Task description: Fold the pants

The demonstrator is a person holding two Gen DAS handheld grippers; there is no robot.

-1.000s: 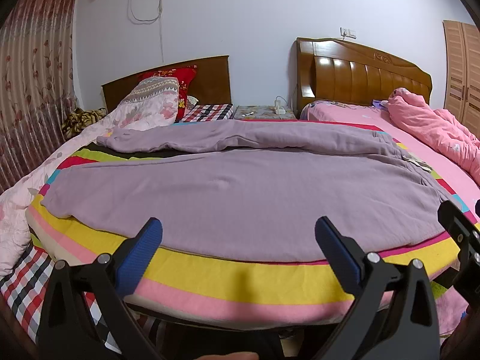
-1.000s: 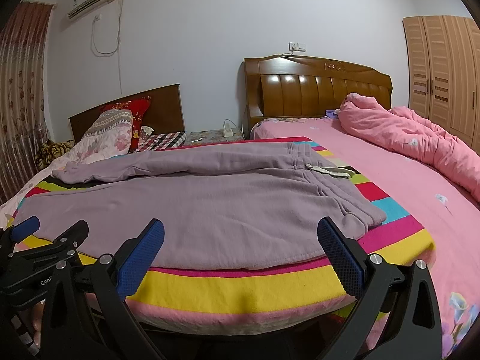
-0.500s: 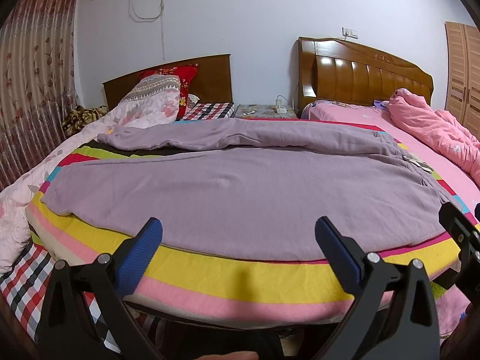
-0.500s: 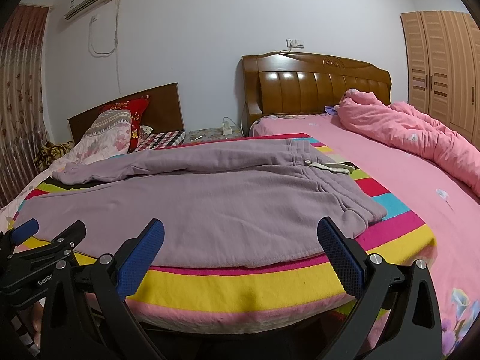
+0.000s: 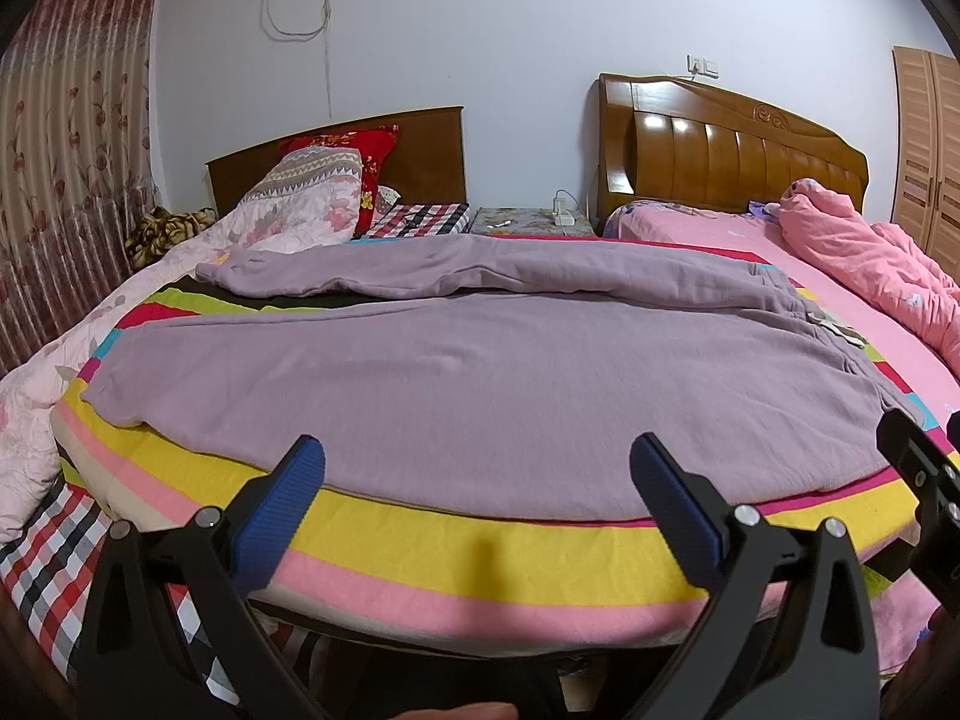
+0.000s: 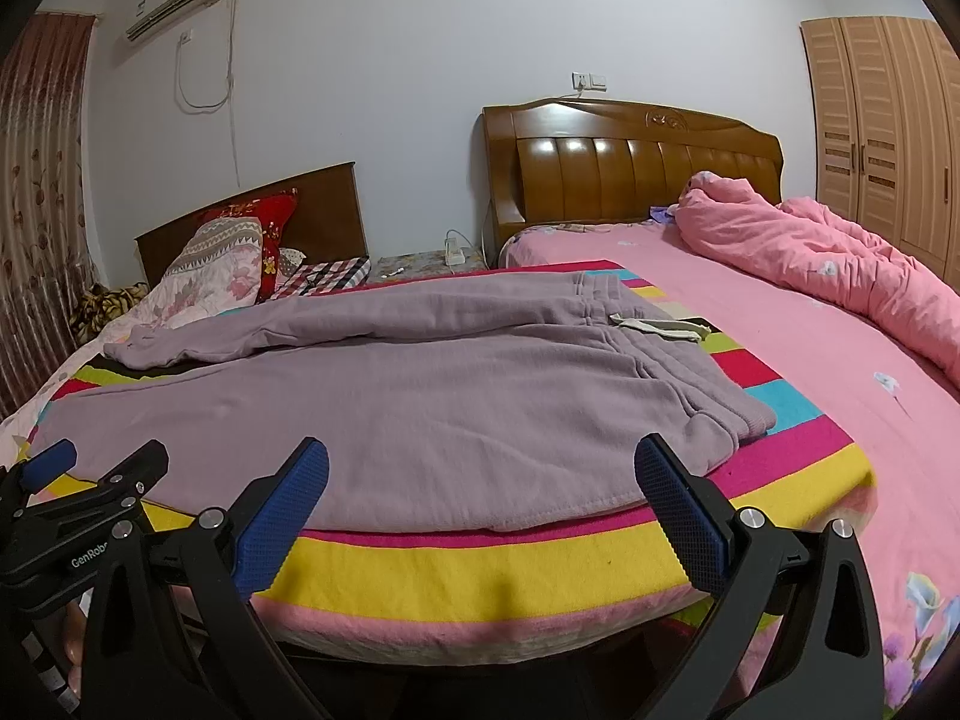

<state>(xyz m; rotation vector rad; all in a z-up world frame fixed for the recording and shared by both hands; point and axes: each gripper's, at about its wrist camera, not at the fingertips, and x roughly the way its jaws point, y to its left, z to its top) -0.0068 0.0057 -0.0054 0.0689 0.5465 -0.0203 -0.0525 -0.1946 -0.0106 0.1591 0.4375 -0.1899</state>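
Observation:
Mauve sweatpants (image 5: 480,378) lie spread flat on a striped multicolour mat (image 5: 480,534) at the foot of the bed, waistband to the right, legs to the left, the far leg bunched. They also show in the right wrist view (image 6: 420,402), with a cream drawstring (image 6: 660,327) at the waistband. My left gripper (image 5: 477,492) is open and empty, just short of the pants' near edge. My right gripper (image 6: 480,492) is open and empty at the near edge, toward the waistband. The left gripper also shows at the right view's left edge (image 6: 90,480).
A pink bed (image 6: 780,348) with a bunched pink quilt (image 6: 828,264) lies to the right. Pillows (image 5: 312,198) and a checked cloth (image 5: 420,219) lie at the back left. Wooden headboards (image 5: 720,162), a nightstand (image 5: 534,219), curtain (image 5: 66,180) and wardrobe (image 6: 888,132) surround.
Both grippers have moved slightly closer to the bed and risen a little; the pants lie unchanged and both grippers stay open.

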